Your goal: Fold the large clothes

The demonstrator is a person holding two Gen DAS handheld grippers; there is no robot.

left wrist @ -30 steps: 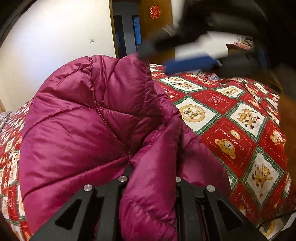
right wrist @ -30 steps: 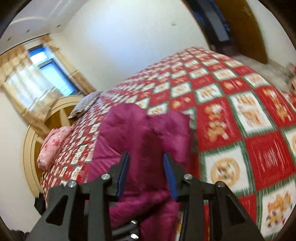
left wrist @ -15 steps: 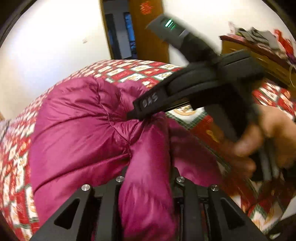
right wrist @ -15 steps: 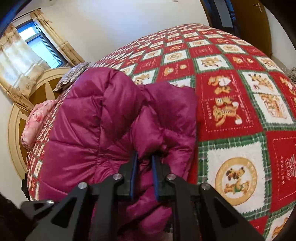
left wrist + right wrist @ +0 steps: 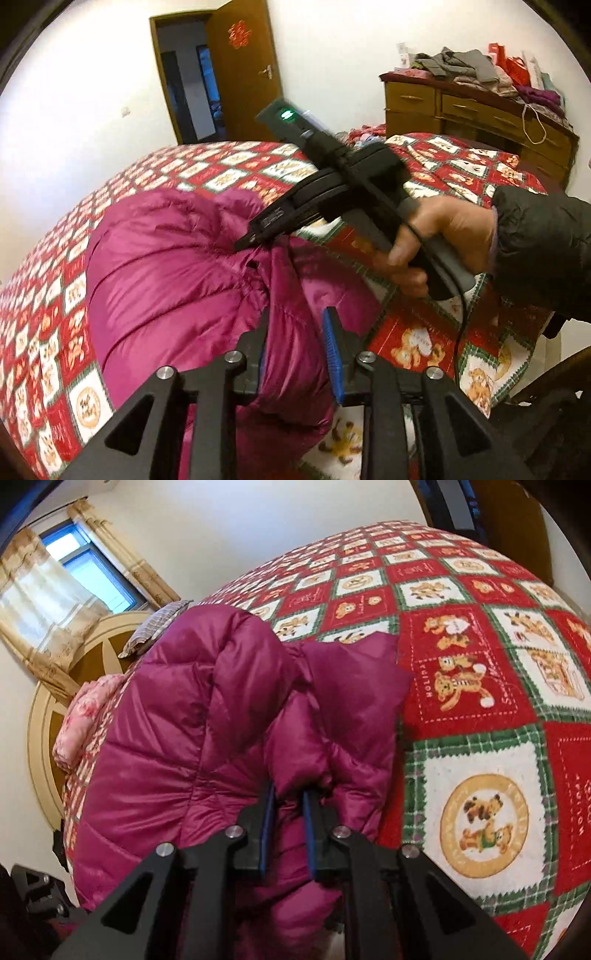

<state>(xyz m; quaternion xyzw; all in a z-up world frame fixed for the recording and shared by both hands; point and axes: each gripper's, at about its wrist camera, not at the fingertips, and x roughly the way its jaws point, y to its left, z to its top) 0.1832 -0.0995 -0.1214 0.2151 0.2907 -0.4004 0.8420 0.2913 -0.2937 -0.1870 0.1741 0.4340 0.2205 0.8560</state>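
Right gripper point(image 5: 287, 825) has clamped the magenta jacket point(image 5: 177, 738).

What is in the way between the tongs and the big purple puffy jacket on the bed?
Nothing visible is. The right tongs are pinched on a fold of the magenta down jacket. The left tongs are opening with a jacket fold between them; one pad looks clear of it. The jacket lies on the teddy-bear quilt.

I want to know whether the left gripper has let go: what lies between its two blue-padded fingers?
A puffy fold of the magenta quilted down jacket lies between the opening jaws of the left gripper, seen in the left wrist view.
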